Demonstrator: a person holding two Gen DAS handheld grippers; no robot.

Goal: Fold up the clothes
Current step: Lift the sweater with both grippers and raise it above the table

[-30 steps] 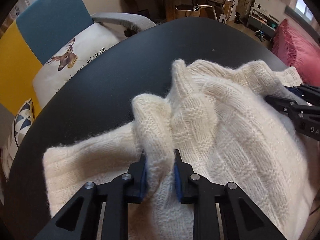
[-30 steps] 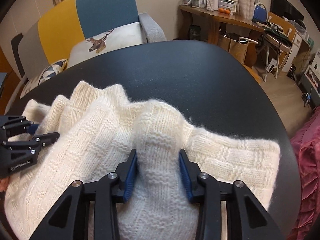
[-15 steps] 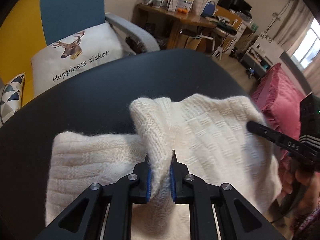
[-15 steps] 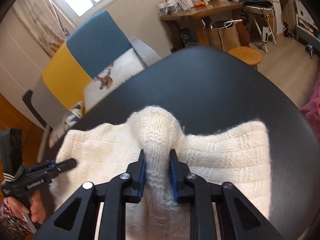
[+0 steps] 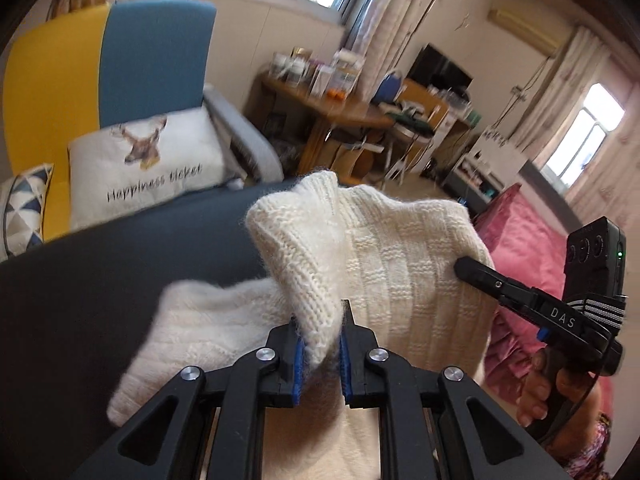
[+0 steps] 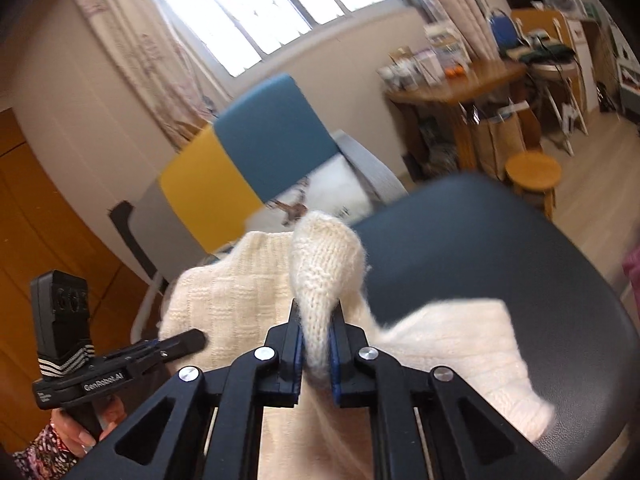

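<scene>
A cream knit sweater hangs lifted above the dark round table, with one sleeve still trailing on the tabletop. My left gripper is shut on a bunched fold of the sweater's edge. My right gripper is shut on another fold of the sweater, whose far sleeve lies on the table. In the left wrist view the right gripper reaches in from the right, against the knit. The left gripper shows at the left of the right wrist view.
Behind the table stands a blue and yellow armchair with a deer cushion. A cluttered wooden desk lies further back, pink bedding to the right. A round wooden stool stands past the table's far edge.
Both grippers have risen with the sweater, pulling most of it up off the table. The right jaws, wider a second ago, have closed tight on their fold.
</scene>
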